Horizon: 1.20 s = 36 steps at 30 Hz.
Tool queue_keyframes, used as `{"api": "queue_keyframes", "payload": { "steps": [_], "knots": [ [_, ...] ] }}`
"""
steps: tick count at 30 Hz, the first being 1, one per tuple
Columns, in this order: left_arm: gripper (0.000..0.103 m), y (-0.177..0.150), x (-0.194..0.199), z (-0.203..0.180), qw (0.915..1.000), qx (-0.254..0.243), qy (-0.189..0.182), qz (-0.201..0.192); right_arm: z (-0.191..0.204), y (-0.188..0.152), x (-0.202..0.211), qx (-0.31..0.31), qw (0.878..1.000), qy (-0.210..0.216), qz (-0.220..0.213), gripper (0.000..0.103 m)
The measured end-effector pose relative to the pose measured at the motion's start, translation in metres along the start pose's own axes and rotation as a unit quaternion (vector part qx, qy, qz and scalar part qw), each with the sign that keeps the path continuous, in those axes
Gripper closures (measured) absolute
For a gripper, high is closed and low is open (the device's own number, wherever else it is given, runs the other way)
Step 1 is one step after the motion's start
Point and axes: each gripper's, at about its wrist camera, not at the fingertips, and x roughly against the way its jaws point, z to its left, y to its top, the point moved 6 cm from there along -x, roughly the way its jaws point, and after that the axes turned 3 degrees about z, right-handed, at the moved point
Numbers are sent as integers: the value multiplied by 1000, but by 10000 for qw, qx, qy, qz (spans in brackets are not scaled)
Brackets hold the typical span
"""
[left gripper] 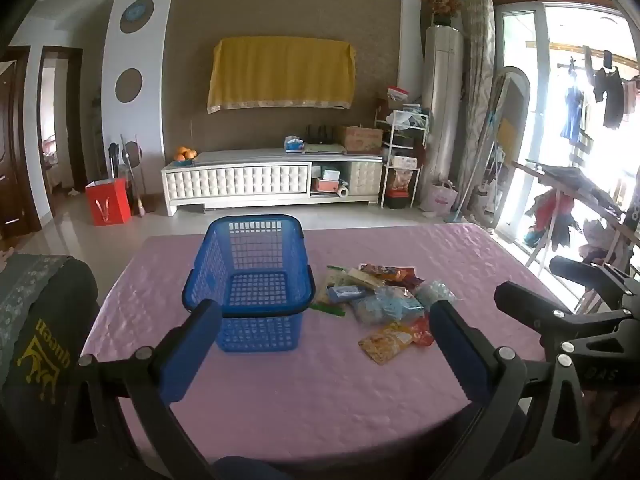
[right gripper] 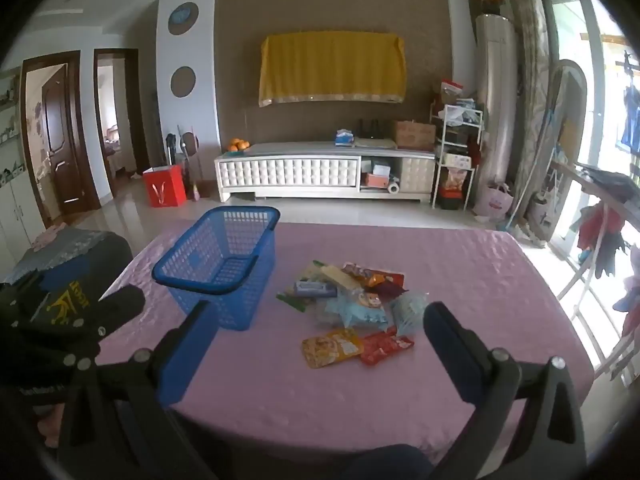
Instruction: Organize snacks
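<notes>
A blue plastic basket (left gripper: 252,280) stands empty on the pink table (left gripper: 320,392); it also shows in the right wrist view (right gripper: 224,264). To its right lies a pile of snack packets (left gripper: 384,300), also in the right wrist view (right gripper: 352,308), with an orange packet (right gripper: 331,347) and a red packet (right gripper: 385,347) nearest me. My left gripper (left gripper: 326,336) is open and empty, held above the table's near side. My right gripper (right gripper: 316,340) is open and empty, just short of the pile. Its body shows at the left wrist view's right edge (left gripper: 560,320).
A dark chair back with a yellow crown print (left gripper: 36,340) stands at the table's left. Beyond the table's far edge are tiled floor, a white TV cabinet (left gripper: 272,180) and a red bag (left gripper: 108,202). A clothes rack (left gripper: 580,208) stands by the window at right.
</notes>
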Motion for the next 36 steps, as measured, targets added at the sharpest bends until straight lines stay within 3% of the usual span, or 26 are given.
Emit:
{"api": "queue_keyframes", "payload": {
  "steps": [5,36],
  "knots": [
    [0,3,2,4,9998,132,-103,-58,0,1,5,-78,9998,99,-172,0],
    [0,0,8,0,10000,57,-51,-60,5,-11,2,-90,9999,89,6,0]
  ]
}}
